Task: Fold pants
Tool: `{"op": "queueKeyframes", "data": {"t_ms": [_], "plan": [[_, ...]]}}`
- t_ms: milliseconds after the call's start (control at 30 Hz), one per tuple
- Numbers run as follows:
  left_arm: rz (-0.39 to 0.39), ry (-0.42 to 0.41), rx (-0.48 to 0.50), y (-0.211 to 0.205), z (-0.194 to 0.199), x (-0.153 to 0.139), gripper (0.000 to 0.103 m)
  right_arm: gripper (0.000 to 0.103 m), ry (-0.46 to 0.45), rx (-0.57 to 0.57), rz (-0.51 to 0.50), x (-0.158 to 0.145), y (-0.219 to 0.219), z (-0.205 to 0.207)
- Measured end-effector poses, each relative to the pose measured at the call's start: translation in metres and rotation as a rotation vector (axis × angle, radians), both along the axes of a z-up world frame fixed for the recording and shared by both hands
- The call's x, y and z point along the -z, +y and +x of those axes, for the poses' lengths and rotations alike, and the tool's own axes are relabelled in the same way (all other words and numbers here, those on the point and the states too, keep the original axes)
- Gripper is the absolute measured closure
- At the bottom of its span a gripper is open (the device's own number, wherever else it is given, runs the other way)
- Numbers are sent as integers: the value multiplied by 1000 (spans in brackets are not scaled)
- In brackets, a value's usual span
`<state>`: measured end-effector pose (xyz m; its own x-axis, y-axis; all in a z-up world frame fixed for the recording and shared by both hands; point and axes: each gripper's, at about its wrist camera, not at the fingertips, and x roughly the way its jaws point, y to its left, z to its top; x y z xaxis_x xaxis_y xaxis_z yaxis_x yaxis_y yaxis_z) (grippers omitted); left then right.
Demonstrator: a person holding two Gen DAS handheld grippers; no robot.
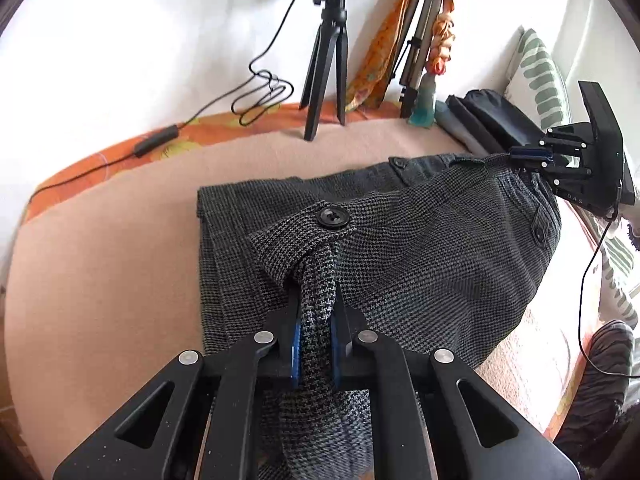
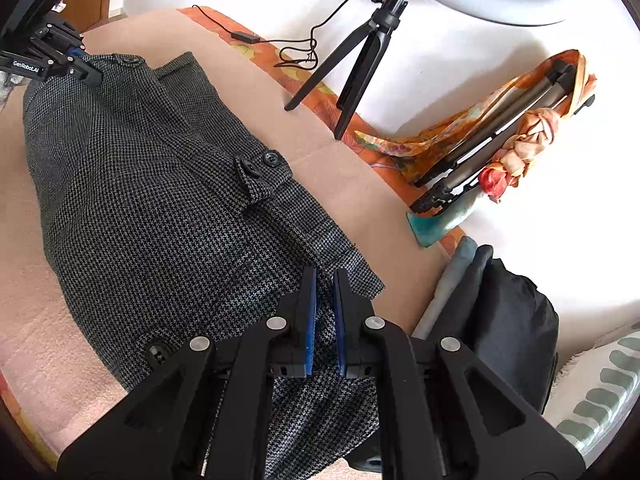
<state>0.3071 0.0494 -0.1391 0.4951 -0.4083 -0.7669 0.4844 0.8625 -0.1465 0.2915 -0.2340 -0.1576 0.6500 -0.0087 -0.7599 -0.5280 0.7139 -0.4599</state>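
Dark grey houndstooth pants (image 1: 420,248) lie folded on a pinkish-beige blanket (image 1: 100,264). My left gripper (image 1: 316,312) is shut on a bunched strip of the waistband near a black button (image 1: 333,216), lifting it off the blanket. In the right wrist view the pants (image 2: 160,216) stretch away toward the upper left, where the left gripper (image 2: 86,66) holds the far end. My right gripper (image 2: 324,296) is shut on the near edge of the pants; in the left wrist view it (image 1: 516,156) pinches the far right corner.
A black tripod (image 1: 326,76) with a ring light and cable stands at the back by the white wall. A folded tripod wrapped in an orange scarf (image 1: 424,52) leans there. Dark folded clothes (image 1: 484,120) and a green-striped pillow (image 1: 540,76) lie to the right.
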Motion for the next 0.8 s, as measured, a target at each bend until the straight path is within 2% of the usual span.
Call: {"op": "queueKeyframes", "data": {"t_ms": [200,267,333,400,600,800], "plan": [[-6,-134,-8,5,-5,-54,94,95,-116,-4,31,-55,2,-4],[-4,-165,-16,5,6,-63,94,95,-154,-7,9,-67,5,5],[-3,-152,-31,9,21,-62,94,95,-161,4,4,-68,8,24],[-5,-115,-56,12,38,-48,94,95,-129,18,-10,-55,13,47],[92,-9,-86,1,75,21,94,95,-18,46,-97,17,28,94],[136,42,-93,-11,89,50,90,95,38,87,-124,60,25,118]]}}
